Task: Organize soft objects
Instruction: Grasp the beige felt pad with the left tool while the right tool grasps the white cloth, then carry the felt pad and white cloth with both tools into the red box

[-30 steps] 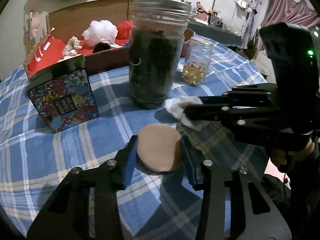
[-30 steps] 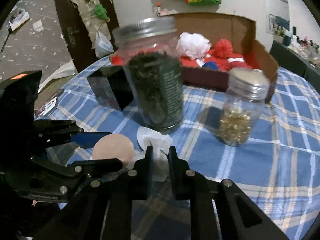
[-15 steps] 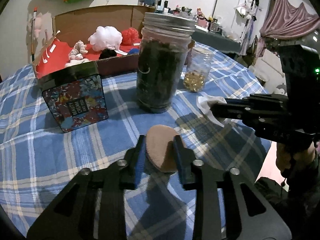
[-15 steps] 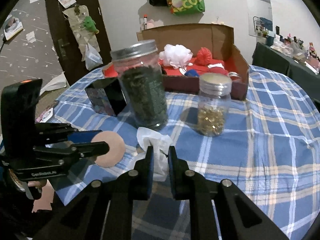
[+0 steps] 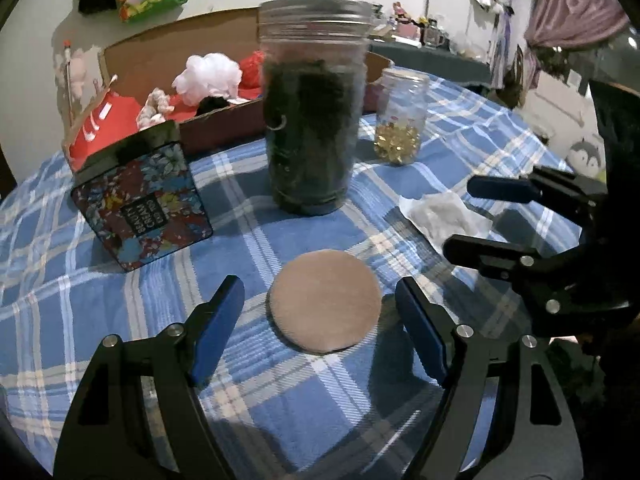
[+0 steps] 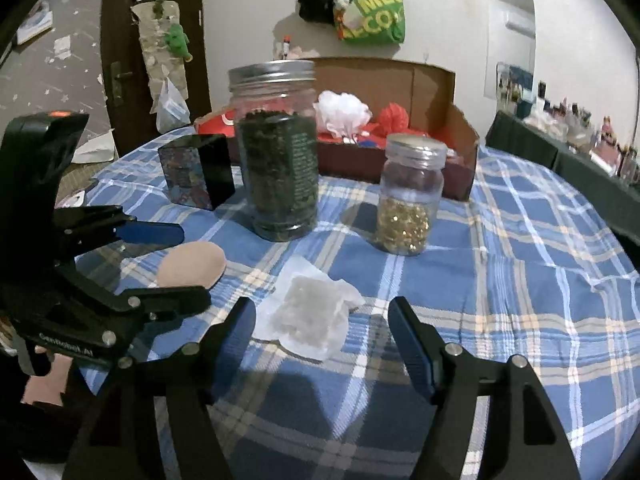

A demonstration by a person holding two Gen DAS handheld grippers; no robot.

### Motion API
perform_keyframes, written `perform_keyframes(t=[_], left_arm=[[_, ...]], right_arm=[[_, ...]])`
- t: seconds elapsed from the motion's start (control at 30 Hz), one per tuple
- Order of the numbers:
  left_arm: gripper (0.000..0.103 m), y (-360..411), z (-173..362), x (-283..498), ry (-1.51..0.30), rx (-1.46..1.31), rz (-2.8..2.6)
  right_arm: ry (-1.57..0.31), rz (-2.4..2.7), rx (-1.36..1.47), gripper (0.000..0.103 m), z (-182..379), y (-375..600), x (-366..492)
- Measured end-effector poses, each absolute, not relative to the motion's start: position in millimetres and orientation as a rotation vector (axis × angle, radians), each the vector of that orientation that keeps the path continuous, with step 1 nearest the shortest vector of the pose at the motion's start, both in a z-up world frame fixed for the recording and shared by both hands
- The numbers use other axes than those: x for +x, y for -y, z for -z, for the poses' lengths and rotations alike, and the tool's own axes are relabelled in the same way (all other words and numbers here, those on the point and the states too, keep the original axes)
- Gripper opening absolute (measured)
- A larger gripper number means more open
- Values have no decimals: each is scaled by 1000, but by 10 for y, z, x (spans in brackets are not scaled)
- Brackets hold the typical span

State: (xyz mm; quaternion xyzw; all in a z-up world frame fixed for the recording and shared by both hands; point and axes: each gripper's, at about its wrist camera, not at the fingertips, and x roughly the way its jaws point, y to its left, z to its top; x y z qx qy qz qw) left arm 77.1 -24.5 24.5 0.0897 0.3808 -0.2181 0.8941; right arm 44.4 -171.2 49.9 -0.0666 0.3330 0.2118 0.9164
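Left gripper [image 5: 320, 312], jaws opening, its blue pads standing clear on either side of one round tan pad [image 5: 324, 300]; the pad lies flat on the blue plaid tablecloth [image 5: 120, 320], touched by neither finger; being a disc, it shows no long axis and no heading. Right gripper [image 6: 322, 336], jaws likewise opening, straddling one white crumpled tissue [image 6: 310, 318]; the tissue lies flat between the fingers, free of both, its longer side running roughly from the near left to the far right in the right wrist view. The two soft items rest near each other, the tan pad to the left of the tissue. Beyond them, two glass jars, both upright and lidded: one tall jar of dark leaves [image 6: 278, 160]; one smaller jar of golden beads [image 6: 410, 196] to its right. One floral tin [image 5: 142, 200], tilted, left of the tall jar. Farthest back, one open cardboard box [image 6: 400, 80] holding one white puff [image 6: 342, 112], red items and other pieces too small to count.
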Motion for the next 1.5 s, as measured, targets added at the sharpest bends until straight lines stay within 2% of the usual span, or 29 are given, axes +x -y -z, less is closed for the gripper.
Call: perform_keyframes(t=[0.03, 0.1, 0.13, 0.17, 0.23, 0.33, 0.9, 1.5], left_arm=[[74, 259, -243, 768, -786, 197, 450], [58, 296, -242, 749, -775, 224, 455], [51, 317, -234, 739, -773, 234, 464], [51, 325, -233, 730, -769, 234, 466], [47, 331, -235, 715, -760, 238, 465], [44, 325, -258, 689, -744, 239, 453], [44, 52, -548, 657, -688, 162, 431], [44, -310, -1058, 960, -606, 126, 363]], right_arm=[[-671, -427, -150, 71, -487, 1686, 432], [-670, -428, -158, 70, -457, 1646, 445], [-679, -436, -159, 62, -428, 1625, 463], [-680, -436, -162, 56, -407, 1610, 469], [-659, -435, -152, 34, -398, 1604, 454], [-643, -445, -127, 15, -429, 1620, 435], [-599, -441, -69, 13, -655, 1694, 411], [-514, -356, -56, 13, -1193, 1931, 757]])
